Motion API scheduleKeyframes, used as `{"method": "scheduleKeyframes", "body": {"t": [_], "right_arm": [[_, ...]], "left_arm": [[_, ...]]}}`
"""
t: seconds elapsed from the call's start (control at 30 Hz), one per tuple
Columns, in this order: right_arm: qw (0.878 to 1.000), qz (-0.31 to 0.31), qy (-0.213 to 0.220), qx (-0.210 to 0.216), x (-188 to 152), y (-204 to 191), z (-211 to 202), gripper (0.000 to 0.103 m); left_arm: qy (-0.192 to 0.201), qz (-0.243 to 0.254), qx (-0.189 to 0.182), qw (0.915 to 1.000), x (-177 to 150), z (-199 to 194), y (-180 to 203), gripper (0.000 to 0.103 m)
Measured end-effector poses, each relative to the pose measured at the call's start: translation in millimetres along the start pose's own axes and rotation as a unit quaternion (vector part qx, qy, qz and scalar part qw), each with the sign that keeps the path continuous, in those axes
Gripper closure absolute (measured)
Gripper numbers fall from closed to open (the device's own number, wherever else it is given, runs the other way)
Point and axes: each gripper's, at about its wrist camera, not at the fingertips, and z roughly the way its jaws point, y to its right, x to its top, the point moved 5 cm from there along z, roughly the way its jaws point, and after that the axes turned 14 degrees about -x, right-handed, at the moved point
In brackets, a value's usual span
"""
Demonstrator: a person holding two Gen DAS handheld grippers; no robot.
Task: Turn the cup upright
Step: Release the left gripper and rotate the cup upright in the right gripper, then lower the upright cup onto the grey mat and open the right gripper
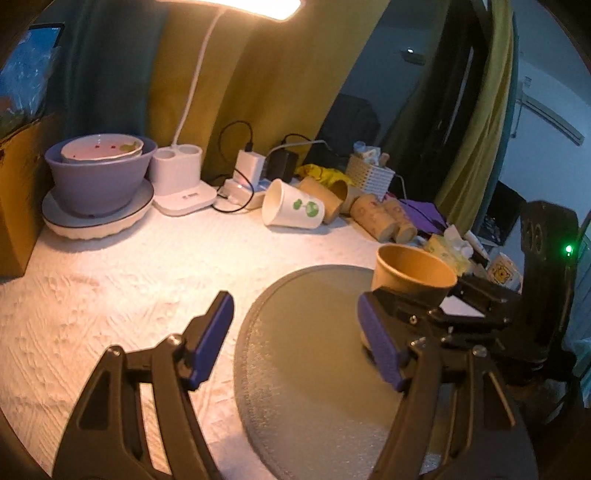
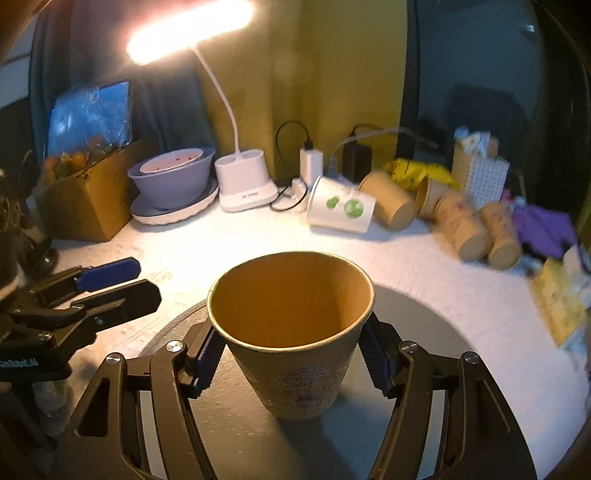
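Warm lamp (image 2: 192, 33) glare overhead, dim surroundings, fisheye bending and blurred right edges.

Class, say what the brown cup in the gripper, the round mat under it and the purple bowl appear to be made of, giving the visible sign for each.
Brown cup: likely kraft paper, matte; rolled rim, side seam, printed doodles.
Round mat: perhaps foam or textured plastic, dull grey; fine pebbled surface, no gloss.
Purple bowl: ceramic or melamine, cannot tell which; smooth, thick-walled, soft sheen.
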Motion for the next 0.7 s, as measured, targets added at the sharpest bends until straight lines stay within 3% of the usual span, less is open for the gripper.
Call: {"method": "scheduleKeyframes", "body": {"t": [0.7], "right_arm": [[0.998,0.009,-0.039,-0.04,-21,19,-3,0.029]], "left_arm": [[-0.01,0.04,-0.002,0.9991,-5,5,17,0.032]]}}
